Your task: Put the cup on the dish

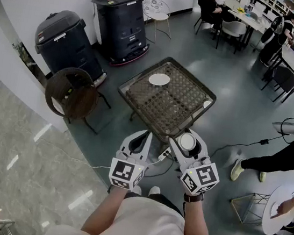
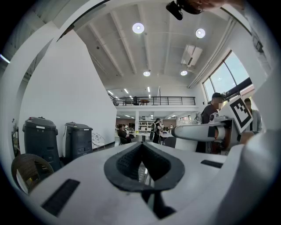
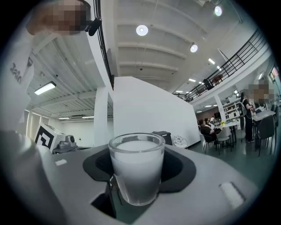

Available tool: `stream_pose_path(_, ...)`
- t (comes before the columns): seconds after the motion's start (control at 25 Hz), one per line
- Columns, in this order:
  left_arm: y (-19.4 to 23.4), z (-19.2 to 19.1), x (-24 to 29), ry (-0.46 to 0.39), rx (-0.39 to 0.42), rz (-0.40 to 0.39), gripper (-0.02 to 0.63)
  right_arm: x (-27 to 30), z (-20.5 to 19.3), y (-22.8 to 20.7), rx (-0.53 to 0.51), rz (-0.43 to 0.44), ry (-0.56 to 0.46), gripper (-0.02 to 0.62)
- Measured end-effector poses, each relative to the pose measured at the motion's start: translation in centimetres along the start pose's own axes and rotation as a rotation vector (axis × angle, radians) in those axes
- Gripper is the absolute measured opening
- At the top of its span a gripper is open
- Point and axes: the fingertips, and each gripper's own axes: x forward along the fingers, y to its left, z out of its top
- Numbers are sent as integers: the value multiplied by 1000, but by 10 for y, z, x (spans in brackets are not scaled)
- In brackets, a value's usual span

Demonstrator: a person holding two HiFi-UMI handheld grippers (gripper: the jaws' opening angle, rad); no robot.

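On the wicker table (image 1: 177, 103), near its far-left edge: white dish (image 1: 159, 79), lying flat.

Cup (image 3: 137, 169) isn't on the dish. It's in the air, short of the table's near corner and well apart from the dish. It's clear glass, upright, and looks milky white inside.

Right gripper (image 1: 186, 146): jaws part-way open and clamped on the cup, a dark pad pressing each side of it. Held level.

Left gripper (image 2: 142, 147): jaws closed, pad tips touching, nothing between them. Held level, just beside the right gripper, both in front of the person's chest.

Around the table:
- two dark bins (image 1: 65, 40) against the white wall, to the left of the table
- round wicker chair (image 1: 73, 94) between the bins and the person
- people seated at desks at the far right
- small round white table (image 1: 275, 211) at the right edge, with a person beside it
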Motion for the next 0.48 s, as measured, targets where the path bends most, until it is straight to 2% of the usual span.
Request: stream_pose_path(0.48,-30,-2,21,7,17,7,6,-18,0,-21,10,35,-8,255)
